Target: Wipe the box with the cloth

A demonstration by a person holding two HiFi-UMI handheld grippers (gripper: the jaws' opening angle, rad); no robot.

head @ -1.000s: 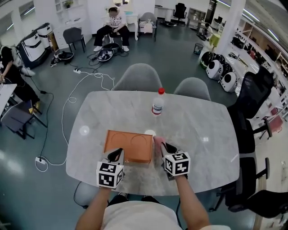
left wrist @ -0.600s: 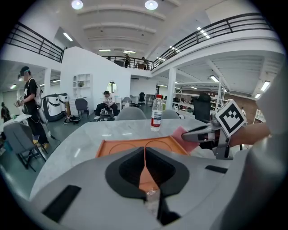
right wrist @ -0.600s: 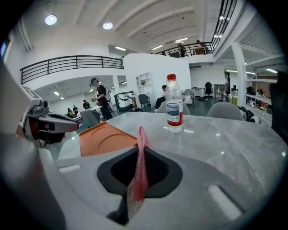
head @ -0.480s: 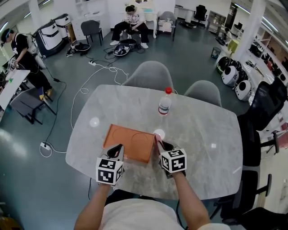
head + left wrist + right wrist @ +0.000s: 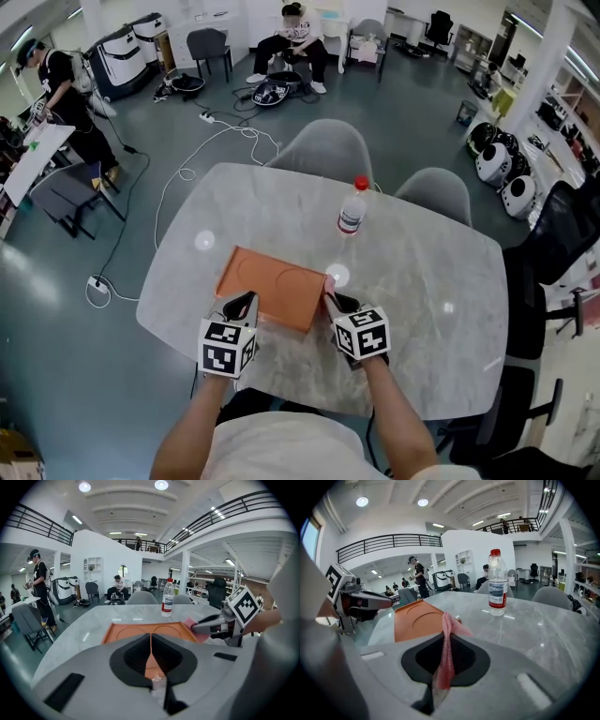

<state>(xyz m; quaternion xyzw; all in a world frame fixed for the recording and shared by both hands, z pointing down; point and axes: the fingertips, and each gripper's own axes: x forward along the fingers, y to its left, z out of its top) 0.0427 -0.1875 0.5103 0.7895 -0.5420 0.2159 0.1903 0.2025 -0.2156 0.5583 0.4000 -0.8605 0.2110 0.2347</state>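
The flat orange box (image 5: 272, 284) lies on the marble table (image 5: 431, 281); the left gripper view shows its top (image 5: 136, 632) just beyond the jaws. My left gripper (image 5: 240, 306) is shut, its tips over the box's near left edge, nothing seen clamped between them (image 5: 151, 641). My right gripper (image 5: 331, 296) is shut on a pink cloth (image 5: 446, 632) at the box's right edge. The cloth (image 5: 328, 284) hangs from the jaws (image 5: 445, 651) and touches the box's (image 5: 417, 620) side.
A water bottle (image 5: 353, 208) with a red cap stands upright beyond the box, nearer the table's far edge. Two grey chairs (image 5: 323, 145) sit behind the table. People and cables are on the floor farther off.
The head camera has swung, so the table sits differently in view. Both grippers keep almost the same places at the box, the right one still holding the cloth.
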